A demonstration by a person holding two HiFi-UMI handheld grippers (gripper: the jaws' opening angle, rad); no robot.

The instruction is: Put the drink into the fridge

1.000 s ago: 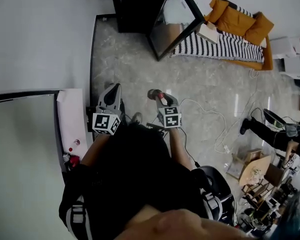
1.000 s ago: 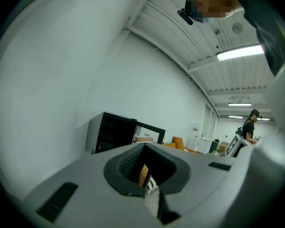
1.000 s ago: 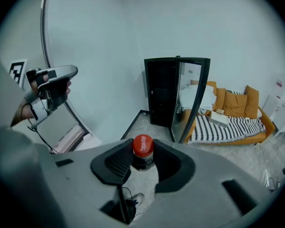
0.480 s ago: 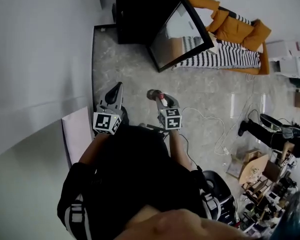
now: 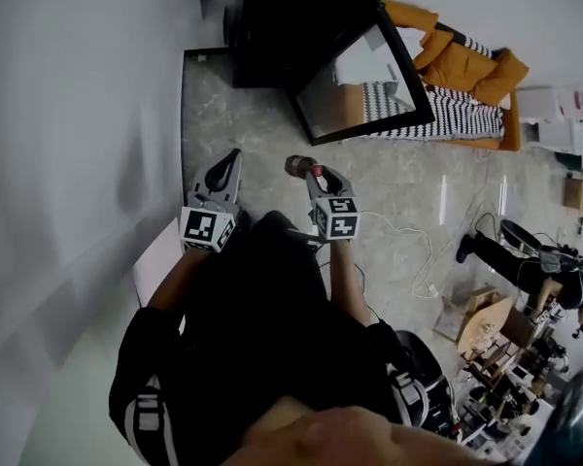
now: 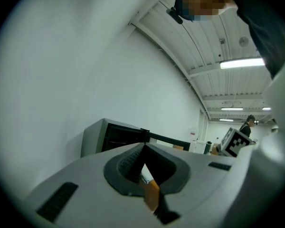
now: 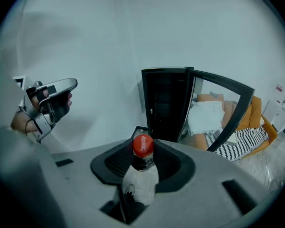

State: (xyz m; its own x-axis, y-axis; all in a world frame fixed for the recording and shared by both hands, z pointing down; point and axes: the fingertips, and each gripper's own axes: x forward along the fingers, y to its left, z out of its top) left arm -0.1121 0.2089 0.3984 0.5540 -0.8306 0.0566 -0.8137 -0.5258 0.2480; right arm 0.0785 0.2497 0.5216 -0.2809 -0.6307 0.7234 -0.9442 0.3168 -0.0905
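One drink bottle (image 7: 140, 183) stands clamped between the jaws of the right gripper (image 7: 143, 151). Left gripper (image 6: 143, 149) jaws together, seemingly empty. One fridge (image 7: 165, 103), door open.

The fridge (image 5: 291, 22) stands ahead, next to the wall (image 5: 78, 115) on the left. Its door (image 5: 374, 81) swings out to the right, and the sofa (image 5: 466, 66) is behind the door. The left gripper (image 5: 231, 158) and the right gripper (image 5: 308, 170) are side by side in front of the fridge, the bottle (image 7: 142, 167) sits between the right one's jaws, and a cable (image 5: 408, 246) lies on the floor (image 5: 243, 124) further right.
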